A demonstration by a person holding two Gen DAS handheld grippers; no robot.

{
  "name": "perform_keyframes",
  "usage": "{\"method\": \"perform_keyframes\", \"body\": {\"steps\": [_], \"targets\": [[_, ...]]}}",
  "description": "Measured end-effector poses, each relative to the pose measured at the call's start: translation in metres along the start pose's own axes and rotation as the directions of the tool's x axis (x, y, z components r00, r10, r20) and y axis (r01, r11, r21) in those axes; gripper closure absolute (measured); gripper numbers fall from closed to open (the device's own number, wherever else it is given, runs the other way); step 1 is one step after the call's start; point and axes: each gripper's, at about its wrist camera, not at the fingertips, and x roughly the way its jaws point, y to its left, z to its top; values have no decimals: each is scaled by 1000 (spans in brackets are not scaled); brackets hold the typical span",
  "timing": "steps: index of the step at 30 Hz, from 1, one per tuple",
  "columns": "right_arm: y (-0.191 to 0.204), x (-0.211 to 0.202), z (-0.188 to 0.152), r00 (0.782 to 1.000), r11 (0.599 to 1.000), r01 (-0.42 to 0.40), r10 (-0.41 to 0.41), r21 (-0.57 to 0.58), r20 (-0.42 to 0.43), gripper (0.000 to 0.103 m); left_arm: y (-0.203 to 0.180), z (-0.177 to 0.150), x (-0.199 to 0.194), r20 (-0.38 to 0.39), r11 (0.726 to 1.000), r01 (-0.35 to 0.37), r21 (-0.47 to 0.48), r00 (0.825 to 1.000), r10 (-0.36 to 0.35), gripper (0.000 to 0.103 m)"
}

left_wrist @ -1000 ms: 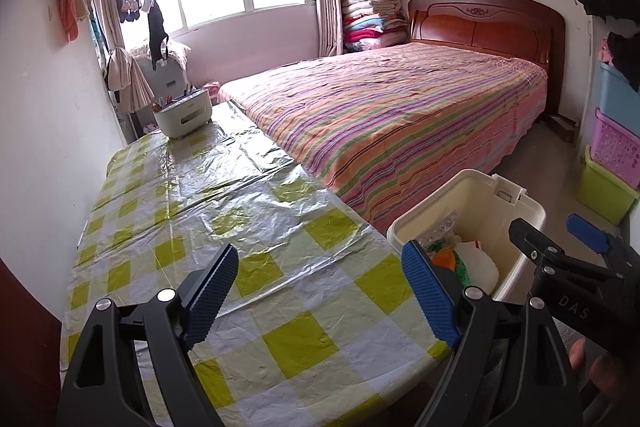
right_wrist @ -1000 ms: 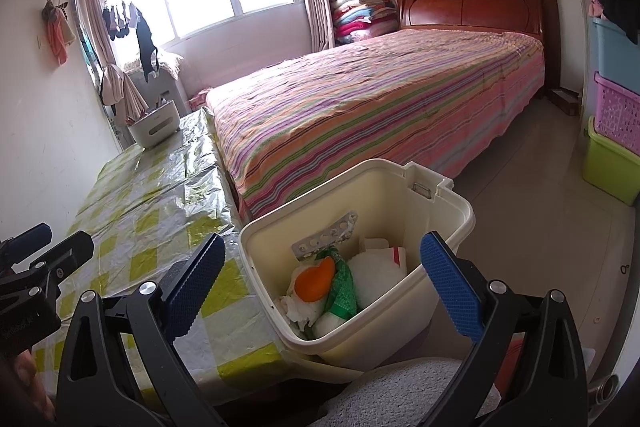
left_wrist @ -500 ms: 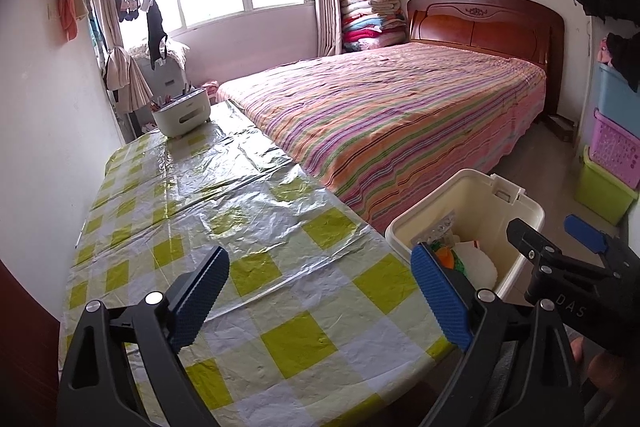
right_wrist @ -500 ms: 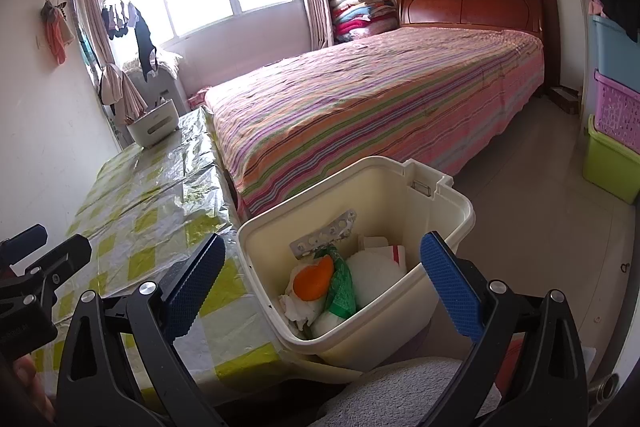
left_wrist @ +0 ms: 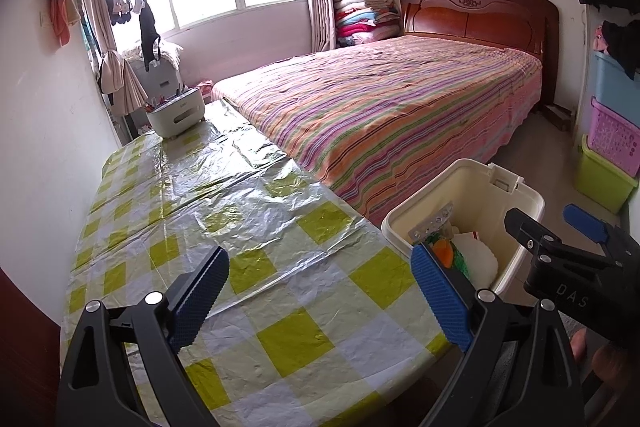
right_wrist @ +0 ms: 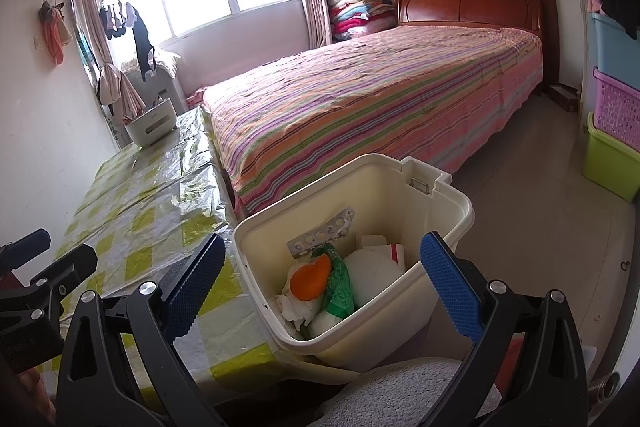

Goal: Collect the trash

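Trash (right_wrist: pixel 320 283): heaped in the bin (right_wrist: pixel 448 215), off the table's (left_wrist: pixel 248 239) near corner, by the bed (left_wrist: pixel 400 107). Orange scrap, green wrapper, white wads, a blister strip leaning on the back wall.

Left gripper (left_wrist: pixel 320 303): jaws spread as wide as they go, nothing between the pads, poised over bare checked cloth. Right gripper (right_wrist: pixel 320 287): jaws wide too, nothing held, straddling the bin's near rim without touching it.

Step in hand, as a judgement: last drop seemingly done, both tools empty, no loose scrap visible on the cloth. Next move likely a scan for leftovers; failing any, task near its end.

Further off on the table, a white caddy (left_wrist: pixel 176 113) at the far end, probably no trash. Beyond, window and hanging clothes.

Left view: whole tabletop, bare of scraps, plus the right gripper from the side; bin contents half hidden behind its own right pad. Right view: straight down into the bin, contents clear; only a strip of the table, and a grey seat edge below.
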Motion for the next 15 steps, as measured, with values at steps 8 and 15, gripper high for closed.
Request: {"method": "perform_keyframes", "body": {"steps": [8,15], "targets": [[-2,5,-2,1000,1000,5,-5,5,-9,6,-2,-2,6,-19,1000,17,3,1000,-17,13],[-2,7,-3,1000,1000,5,-5,9,-14,6,-5,-3,7,-22,1000,16,15,1000,-15,13]]}}
